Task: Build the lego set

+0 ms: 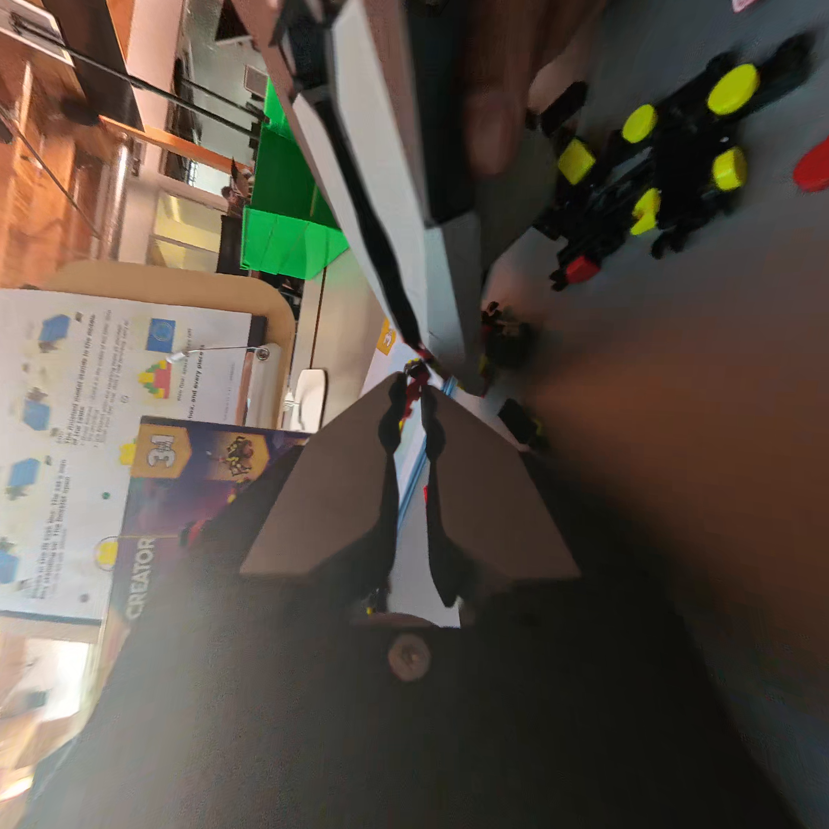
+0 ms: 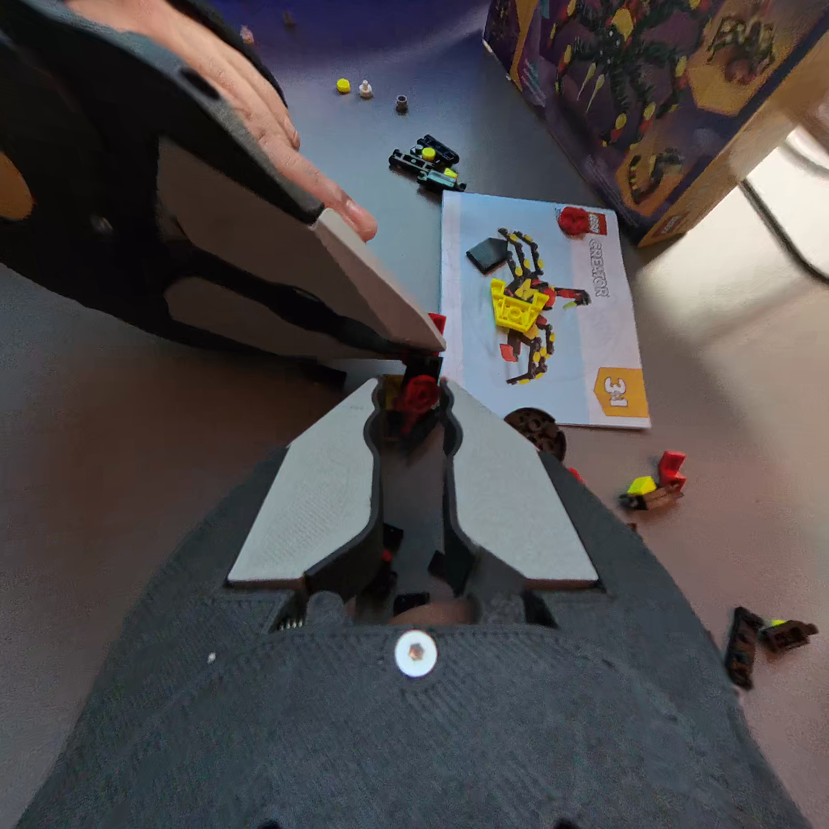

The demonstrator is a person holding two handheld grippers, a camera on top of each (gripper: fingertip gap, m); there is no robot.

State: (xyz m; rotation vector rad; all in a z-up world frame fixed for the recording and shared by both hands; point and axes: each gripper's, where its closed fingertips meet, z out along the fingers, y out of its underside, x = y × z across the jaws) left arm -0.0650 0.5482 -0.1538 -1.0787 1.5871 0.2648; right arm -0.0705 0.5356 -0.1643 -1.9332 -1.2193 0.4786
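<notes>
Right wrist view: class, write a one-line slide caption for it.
Right gripper clamps a small red-and-black assembly while the left gripper meets it beside the instruction booklet.

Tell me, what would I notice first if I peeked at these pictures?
Two hand-held grippers meeting tip to tip in the middle: the right one pinches a little red, yellow and black lego clump, and the left one touches it from above. Just behind lies the instruction booklet with a loose yellow piece on it.
</notes>
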